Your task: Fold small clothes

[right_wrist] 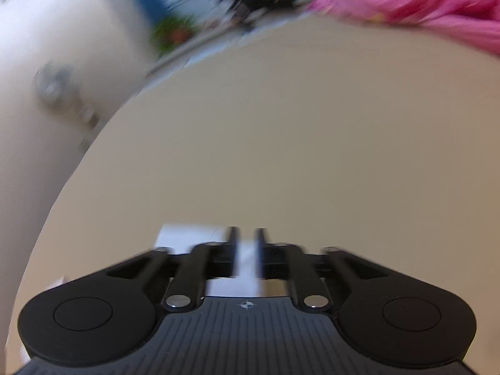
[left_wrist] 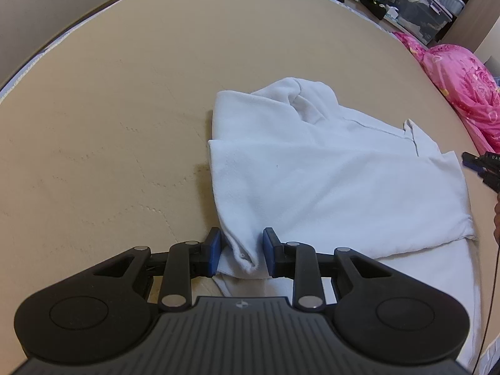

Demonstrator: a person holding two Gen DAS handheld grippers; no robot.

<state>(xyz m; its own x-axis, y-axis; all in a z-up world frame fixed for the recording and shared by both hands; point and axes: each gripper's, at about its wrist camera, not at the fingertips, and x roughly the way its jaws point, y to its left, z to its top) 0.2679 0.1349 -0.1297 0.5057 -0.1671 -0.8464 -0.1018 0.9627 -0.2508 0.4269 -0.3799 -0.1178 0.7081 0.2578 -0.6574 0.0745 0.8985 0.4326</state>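
Note:
A white garment [left_wrist: 328, 175] lies partly folded on the beige bed surface [left_wrist: 125, 109], its collar end bunched at the far side. My left gripper [left_wrist: 242, 254] stands open at the garment's near left corner, with a fold of white cloth between the blue pads [left_wrist: 214, 250] but a gap on each side. In the blurred right wrist view, my right gripper [right_wrist: 247, 253] has its fingers close together with a strip of the white cloth [right_wrist: 187, 234] between them. The right gripper's tip also shows at the right edge of the left wrist view [left_wrist: 481, 164].
A pink quilt [left_wrist: 459, 87] is heaped at the bed's far right edge; it also shows in the right wrist view [right_wrist: 422, 0]. Storage bins and dark clothes [left_wrist: 406, 3] stand beyond the bed. A pale wall [right_wrist: 47, 62] is at the left.

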